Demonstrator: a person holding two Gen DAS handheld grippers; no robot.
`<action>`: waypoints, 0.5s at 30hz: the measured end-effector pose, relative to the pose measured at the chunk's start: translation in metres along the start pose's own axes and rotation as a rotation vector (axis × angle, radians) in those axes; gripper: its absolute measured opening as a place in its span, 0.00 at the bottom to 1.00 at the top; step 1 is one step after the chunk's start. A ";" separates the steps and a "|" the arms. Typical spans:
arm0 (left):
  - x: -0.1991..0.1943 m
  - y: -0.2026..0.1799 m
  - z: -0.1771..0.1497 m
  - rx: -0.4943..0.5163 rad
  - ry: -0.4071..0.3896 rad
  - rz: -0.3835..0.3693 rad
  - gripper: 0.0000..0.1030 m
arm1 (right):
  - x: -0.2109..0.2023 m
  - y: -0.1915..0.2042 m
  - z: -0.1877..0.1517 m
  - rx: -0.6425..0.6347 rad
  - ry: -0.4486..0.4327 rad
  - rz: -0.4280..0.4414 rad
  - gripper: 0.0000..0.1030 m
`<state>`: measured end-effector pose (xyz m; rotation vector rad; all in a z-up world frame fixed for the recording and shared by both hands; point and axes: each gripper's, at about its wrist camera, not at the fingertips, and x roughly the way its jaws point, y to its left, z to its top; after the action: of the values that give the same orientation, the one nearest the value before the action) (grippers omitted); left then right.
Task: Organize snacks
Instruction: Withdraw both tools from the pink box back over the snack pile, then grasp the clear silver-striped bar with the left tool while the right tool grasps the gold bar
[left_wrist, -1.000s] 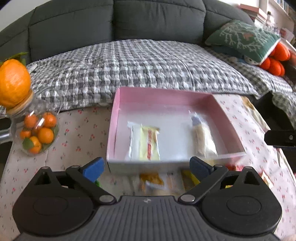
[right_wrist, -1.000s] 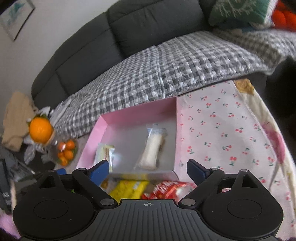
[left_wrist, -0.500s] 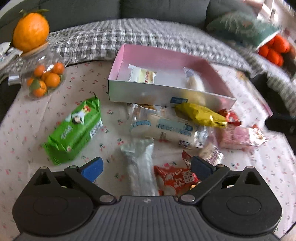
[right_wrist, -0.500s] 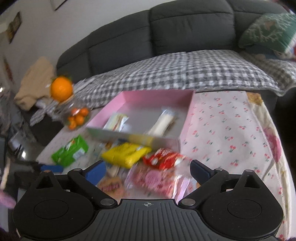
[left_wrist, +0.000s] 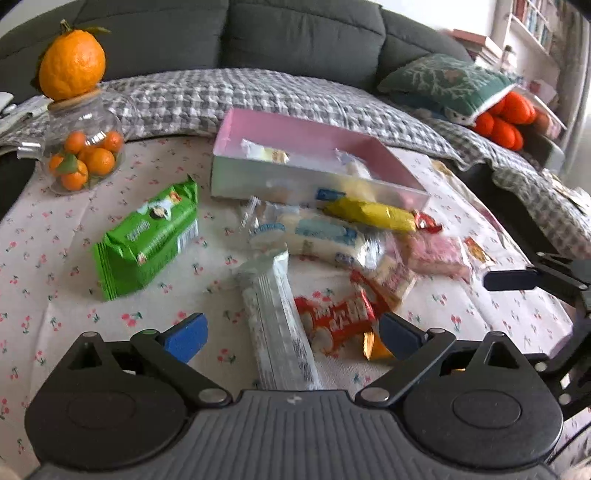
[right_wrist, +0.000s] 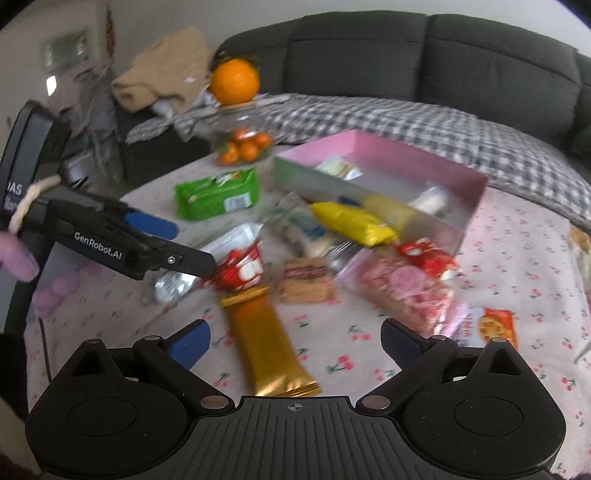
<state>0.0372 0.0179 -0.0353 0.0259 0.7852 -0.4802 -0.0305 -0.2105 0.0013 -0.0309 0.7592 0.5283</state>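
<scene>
A pink box with two wrapped snacks inside stands on the cherry-print cloth. Loose snacks lie in front of it: a green pack, a yellow pack, a silver bar, a red pack, a pink bag and a gold bar. My left gripper is open, with the silver bar between its fingers. My right gripper is open over the gold bar.
A glass jar of small oranges with a large orange on its lid stands at the table's back left. A sofa with a checked blanket runs behind the table. An orange cracker pack lies at the right.
Both grippers have pulled back from the pink box and tilted down, so the loose snacks in front of it have come into view. Both stay open.
</scene>
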 end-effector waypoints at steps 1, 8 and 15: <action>0.002 0.001 -0.001 0.003 0.011 -0.007 0.92 | 0.002 0.002 -0.001 -0.007 0.008 0.009 0.97; 0.006 0.011 -0.009 -0.036 0.065 -0.011 0.75 | 0.010 0.012 -0.002 -0.036 0.038 0.037 0.97; 0.009 0.014 -0.008 -0.050 0.072 -0.020 0.63 | 0.018 0.011 -0.003 -0.046 0.076 0.026 0.97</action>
<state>0.0432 0.0282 -0.0495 -0.0108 0.8689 -0.4804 -0.0273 -0.1937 -0.0111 -0.0841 0.8220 0.5715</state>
